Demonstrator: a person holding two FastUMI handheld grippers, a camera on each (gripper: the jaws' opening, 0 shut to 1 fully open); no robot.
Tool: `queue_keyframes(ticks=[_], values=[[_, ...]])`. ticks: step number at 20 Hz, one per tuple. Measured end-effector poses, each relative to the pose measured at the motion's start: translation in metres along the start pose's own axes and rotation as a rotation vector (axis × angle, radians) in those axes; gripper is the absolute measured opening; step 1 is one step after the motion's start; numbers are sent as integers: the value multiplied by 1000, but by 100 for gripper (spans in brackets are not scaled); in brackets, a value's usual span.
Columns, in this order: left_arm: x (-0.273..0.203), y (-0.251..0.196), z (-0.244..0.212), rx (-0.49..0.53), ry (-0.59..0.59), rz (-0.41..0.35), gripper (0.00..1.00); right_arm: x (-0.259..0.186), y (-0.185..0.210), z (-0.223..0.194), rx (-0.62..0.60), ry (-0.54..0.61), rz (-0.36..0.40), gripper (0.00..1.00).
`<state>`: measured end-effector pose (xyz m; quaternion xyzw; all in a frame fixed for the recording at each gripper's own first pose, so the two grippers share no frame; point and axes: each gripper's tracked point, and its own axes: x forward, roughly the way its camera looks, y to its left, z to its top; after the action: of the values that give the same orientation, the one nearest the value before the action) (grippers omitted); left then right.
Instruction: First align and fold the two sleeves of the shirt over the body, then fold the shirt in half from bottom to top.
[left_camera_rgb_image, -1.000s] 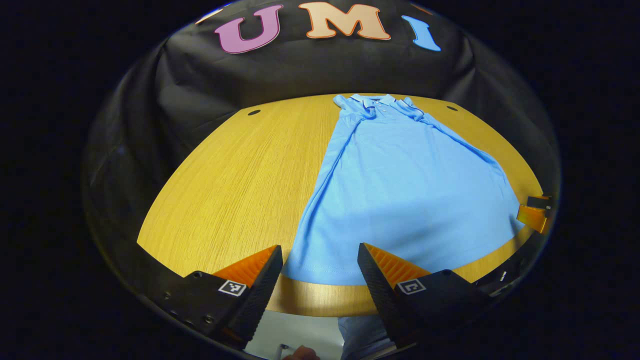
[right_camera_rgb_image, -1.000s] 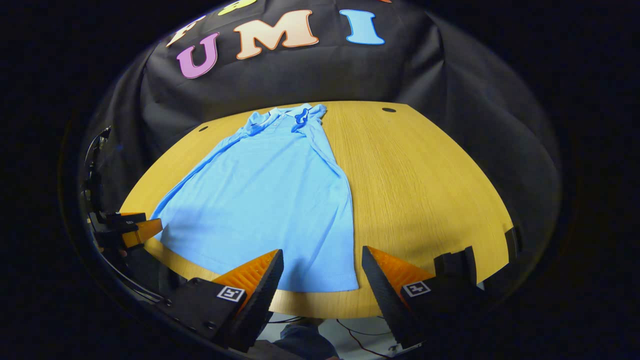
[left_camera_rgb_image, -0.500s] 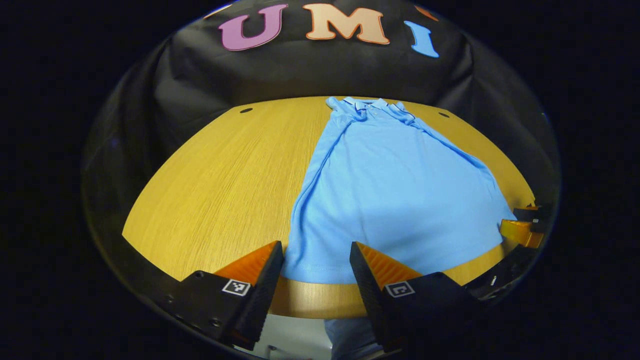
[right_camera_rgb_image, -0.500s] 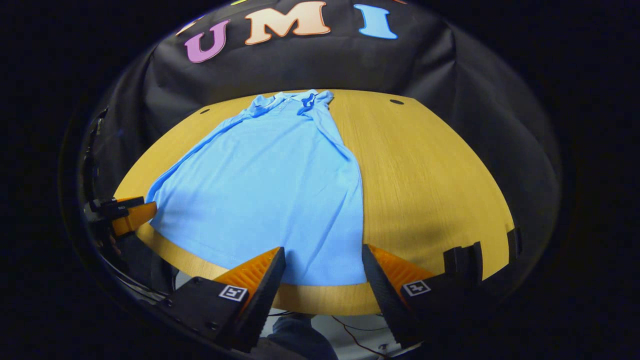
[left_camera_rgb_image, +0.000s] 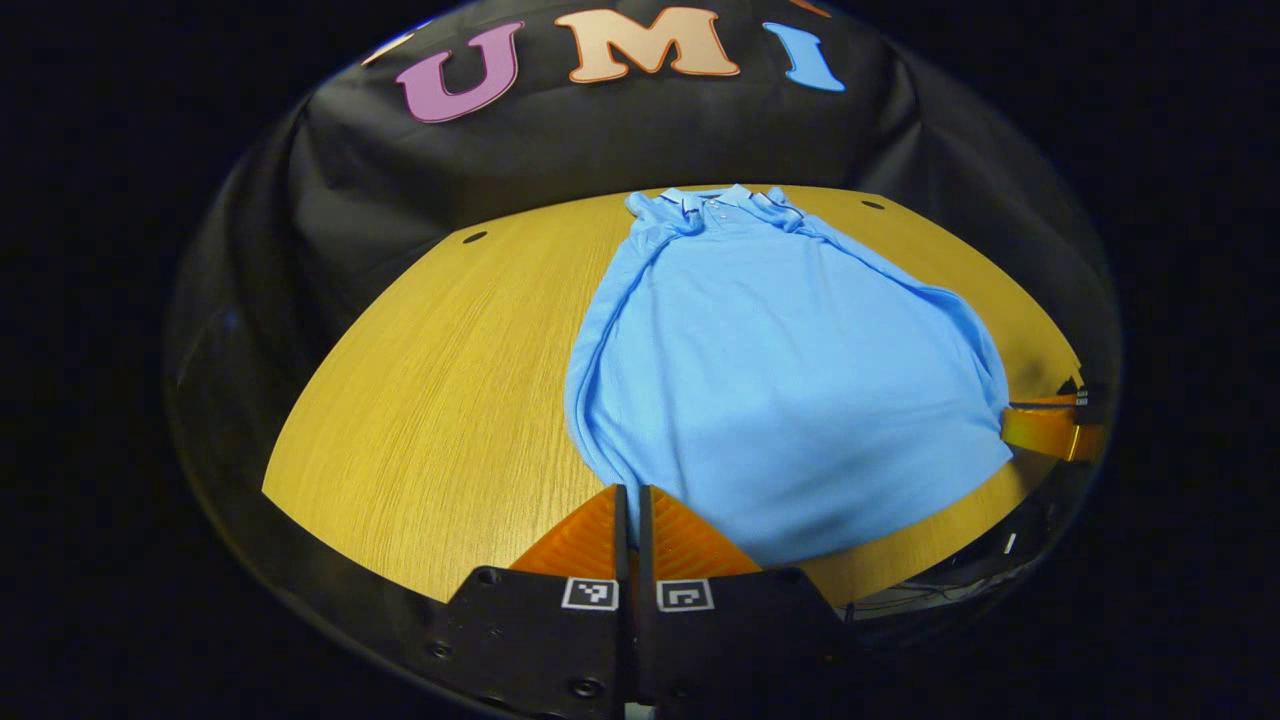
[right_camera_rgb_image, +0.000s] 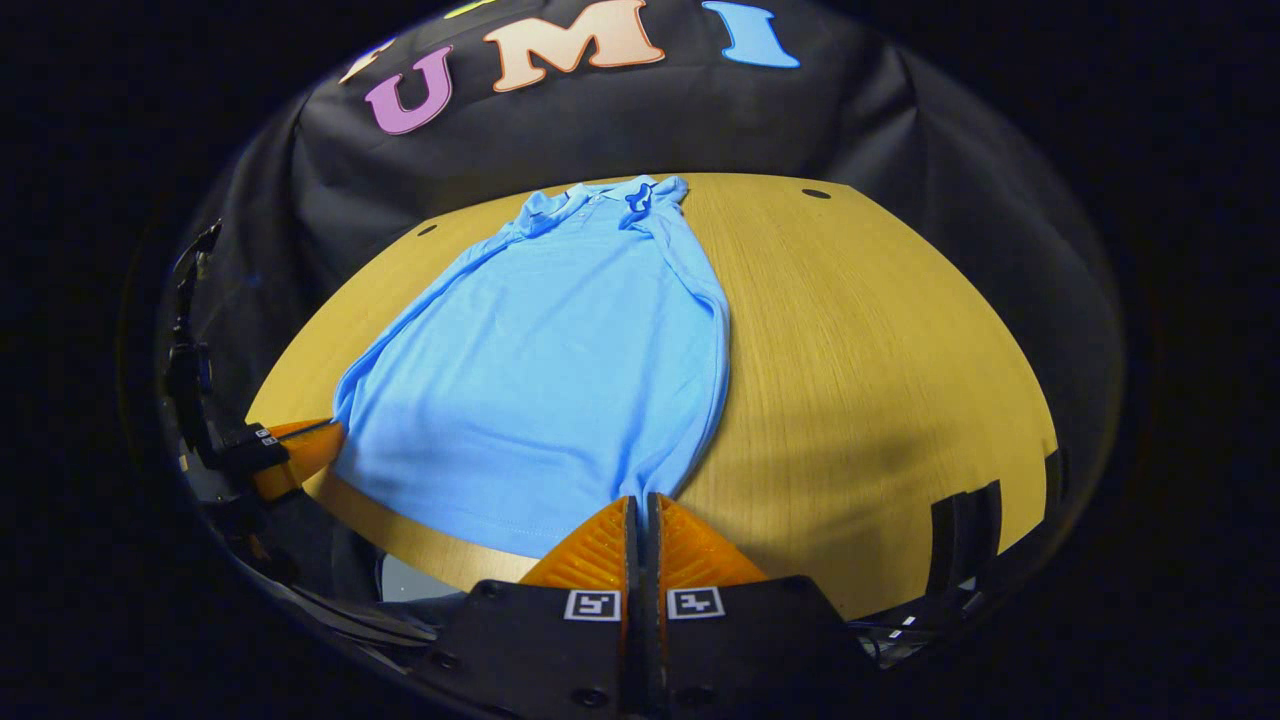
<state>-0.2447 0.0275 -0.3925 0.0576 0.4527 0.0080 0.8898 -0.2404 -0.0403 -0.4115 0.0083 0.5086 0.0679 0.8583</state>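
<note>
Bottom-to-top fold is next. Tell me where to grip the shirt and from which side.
Grip the shirt at its two hem corners, coming from the table's near edge. The hem lies nearest, the collar far. The left gripper and right gripper already pinch there.

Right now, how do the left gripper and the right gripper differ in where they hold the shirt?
The left gripper pinches the bottom-left corner of the shirt; the right gripper pinches the bottom-right corner. Bare table lies left of the left gripper, but right of the right gripper. Shared: both are shut on the hem at the table's near edge, with the collar far.
</note>
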Motion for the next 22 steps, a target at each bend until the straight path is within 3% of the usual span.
queue_keyframes(ticks=[5,11,22], values=[[-1,1,11,-81,57,-46,0,-9,6,26,-9,-52,31,2],[-5,3,67,-122,-23,-83,0,-12,17,78,-17,-130,69,3],[17,23,170,-133,-132,-89,0,5,20,181,-6,-247,46,3]])
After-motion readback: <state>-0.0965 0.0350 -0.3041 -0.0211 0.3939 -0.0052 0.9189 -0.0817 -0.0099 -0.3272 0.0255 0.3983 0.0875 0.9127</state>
